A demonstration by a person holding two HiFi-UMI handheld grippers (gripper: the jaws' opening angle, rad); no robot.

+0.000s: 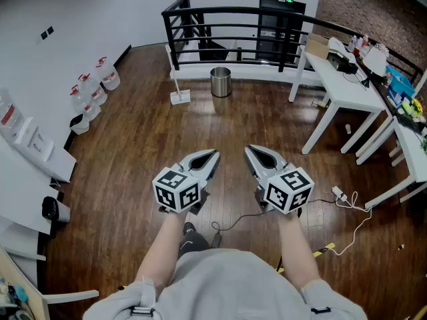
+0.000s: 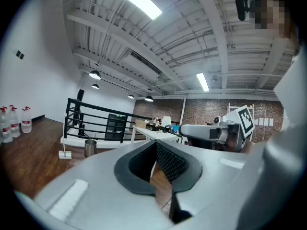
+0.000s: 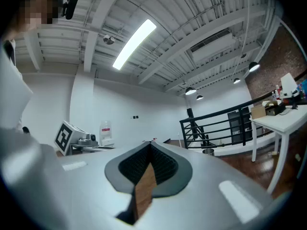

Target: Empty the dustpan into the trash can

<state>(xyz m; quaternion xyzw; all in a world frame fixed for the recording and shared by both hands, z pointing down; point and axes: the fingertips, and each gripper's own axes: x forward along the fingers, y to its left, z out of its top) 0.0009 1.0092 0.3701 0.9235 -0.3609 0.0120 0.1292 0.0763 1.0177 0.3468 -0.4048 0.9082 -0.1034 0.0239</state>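
**Left gripper** (image 1: 212, 156): held out in front of the person's body, pointing away across the room, about level. Its jaws are closed tip to tip with nothing between them. In the left gripper view the ribbed pads meet at the front.

**Right gripper** (image 1: 249, 150): held beside the left one, a small gap apart, and also about level. Its jaws are together at the tips and carry nothing. In the right gripper view only a strip of floor shows through the slit behind the tips.

**Dustpan** (image 1: 180, 97): white, with a long upright handle. It stands on the wooden floor (image 1: 133, 152) at the far side of the room, just left of the trash can and well apart from both grippers. Whether it holds any contents cannot be made out at this range.

**Trash can** (image 1: 221, 82): a bare metal cylinder with an open top. It stands upright on the floor just in front of the black railing (image 1: 227, 29).

**White tables** (image 1: 337, 85): these run along the right side of the room, with clutter on top.

**Water jugs** (image 1: 93, 92): clear jugs with red labels, lined up along the left wall.

**Power strip** (image 1: 338, 193): lies on the floor to the right of the right gripper, with its light cord trailing away.

**Dark cable** (image 1: 240, 220): runs across the floor below the grippers.
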